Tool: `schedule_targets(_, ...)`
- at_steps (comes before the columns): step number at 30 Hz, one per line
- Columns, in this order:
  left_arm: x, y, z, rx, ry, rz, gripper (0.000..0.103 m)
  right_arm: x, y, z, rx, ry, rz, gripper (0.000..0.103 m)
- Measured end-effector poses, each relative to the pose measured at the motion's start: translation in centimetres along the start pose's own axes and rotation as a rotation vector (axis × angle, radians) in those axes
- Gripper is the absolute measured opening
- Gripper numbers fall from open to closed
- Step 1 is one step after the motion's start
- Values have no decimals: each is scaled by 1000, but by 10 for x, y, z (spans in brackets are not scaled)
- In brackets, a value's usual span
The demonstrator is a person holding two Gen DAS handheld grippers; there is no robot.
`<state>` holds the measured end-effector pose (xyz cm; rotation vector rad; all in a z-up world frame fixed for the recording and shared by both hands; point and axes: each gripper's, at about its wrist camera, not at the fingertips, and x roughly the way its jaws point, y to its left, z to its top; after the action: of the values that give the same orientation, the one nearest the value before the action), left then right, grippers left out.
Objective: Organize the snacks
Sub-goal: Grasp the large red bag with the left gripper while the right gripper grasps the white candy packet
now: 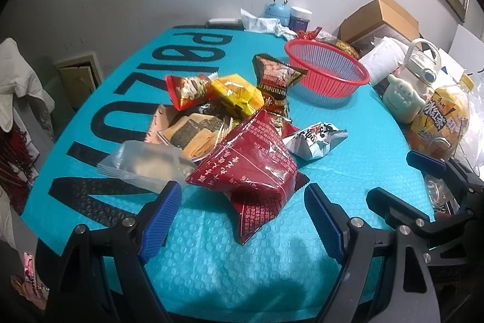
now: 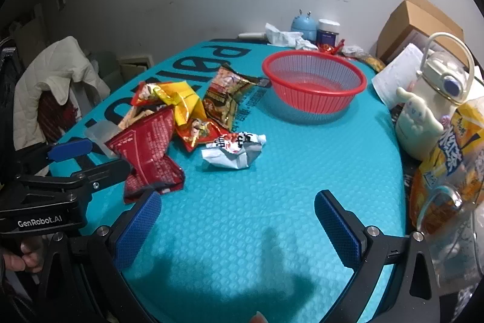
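Observation:
A heap of snack packets lies on the teal mat [image 1: 348, 165]. Nearest is a dark red packet [image 1: 251, 168], also in the right wrist view [image 2: 148, 150]. Behind it are a clear wrapped cake [image 1: 145, 164], a cracker pack [image 1: 193, 135], a yellow packet [image 1: 236, 94], a brown packet [image 1: 275, 84] and a white crumpled packet [image 1: 314, 140] [image 2: 234, 149]. An empty red basket [image 1: 328, 67] [image 2: 313, 84] stands behind. My left gripper [image 1: 242, 202] is open, its fingers on either side of the red packet's near end. My right gripper [image 2: 237, 211] is open over bare mat.
A cream bottle with a figurine [image 2: 423, 123] and an orange snack bag [image 2: 450, 168] stand at the right edge. A cardboard box [image 2: 417, 23], a blue toy [image 2: 302, 24] and a jar [image 2: 328, 32] are at the back. A chair with a white jacket [image 2: 51, 80] is left.

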<state>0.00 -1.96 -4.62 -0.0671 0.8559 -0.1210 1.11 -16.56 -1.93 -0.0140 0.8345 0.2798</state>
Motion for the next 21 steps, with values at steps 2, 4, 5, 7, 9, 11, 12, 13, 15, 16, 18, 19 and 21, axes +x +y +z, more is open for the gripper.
schedule_targets(2, 7, 0, 1, -5, 15, -9, 83, 5, -3, 2, 3, 10, -1, 103)
schedule_targets(4, 15, 1, 2, -11, 33, -16, 83, 9, -5, 3, 6, 19, -4, 103)
schedule_targets(5, 19, 0, 3, -14, 41, -19, 83, 11, -7, 4, 7, 23, -7, 103)
schedule_targets(7, 27, -1, 5, -17, 57, -27, 83, 15, -10, 5, 9, 31, -13, 103)
schedule_targets(9, 34, -2, 7, -19, 70, -35, 83, 19, -13, 6, 13, 42, -17, 103)
schedule_targets(11, 40, -3, 8, -19, 79, -38, 83, 24, -16, 6, 18, 53, -18, 103)
schedule_targets(12, 43, -3, 9, -17, 85, -40, 83, 26, -17, 6, 21, 59, -19, 103)
schedule_targets(13, 46, -4, 9, -16, 91, -42, 83, 28, -18, 6, 24, 65, -20, 103)
schedule_targets(15, 52, -4, 10, -17, 105, -47, 83, 31, -21, 6, 29, 74, -21, 103)
schedule_targets(16, 55, -5, 11, -18, 111, -51, 83, 32, -23, 6, 32, 79, -21, 103)
schedule_targets(18, 59, -6, 12, -21, 122, -58, 83, 33, -24, 7, 34, 84, -23, 103)
schedule_targets(19, 62, -6, 12, -22, 126, -59, 83, 34, -25, 7, 36, 86, -24, 103)
schedule_targets(21, 67, -8, 13, -22, 133, -57, 83, 34, -26, 6, 37, 89, -26, 103)
